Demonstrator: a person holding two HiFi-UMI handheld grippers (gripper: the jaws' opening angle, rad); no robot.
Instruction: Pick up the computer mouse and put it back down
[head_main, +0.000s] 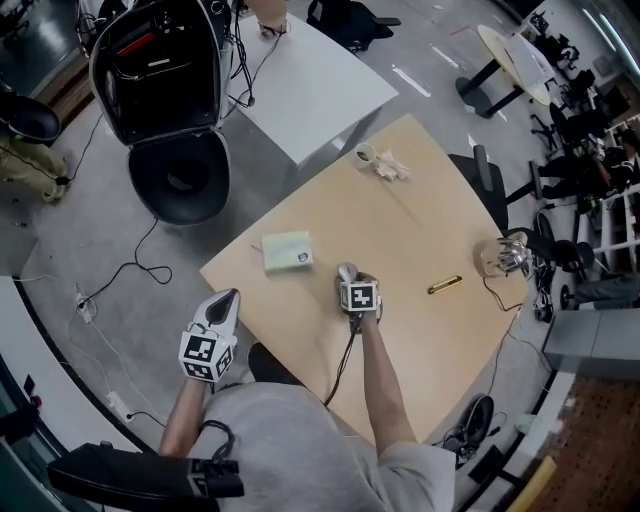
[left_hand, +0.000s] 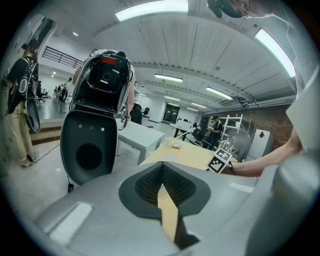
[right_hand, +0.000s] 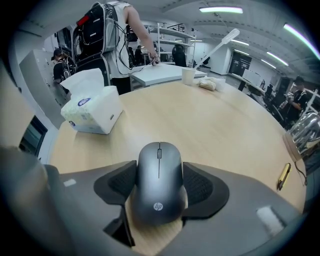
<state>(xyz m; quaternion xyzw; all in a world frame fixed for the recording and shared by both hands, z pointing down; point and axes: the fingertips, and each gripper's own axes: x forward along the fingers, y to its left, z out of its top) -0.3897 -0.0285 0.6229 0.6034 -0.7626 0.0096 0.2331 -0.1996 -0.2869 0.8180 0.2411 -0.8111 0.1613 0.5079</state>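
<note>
The mouse (head_main: 346, 274) lies on the surface (head_main: 400, 210) near its front edge. It sits between the two spread jaws of the right tongs (head_main: 348, 278), one jaw on each side.

The tissue pack (head_main: 287, 251) lies on the surface to the left of the mouse, near the left corner. A pen (head_main: 445, 285) lies to the right of the mouse, well apart from it. A cup (head_main: 365, 153) and a crumpled wad (head_main: 391, 168) sit side by side near the far corner. A metal item (head_main: 512, 255) sits at the right corner.

The left tongs (head_main: 230, 298) hang beside the surface, off its left front edge and above the floor (head_main: 120, 230). A second table (head_main: 315, 85) stands behind the surface.
</note>
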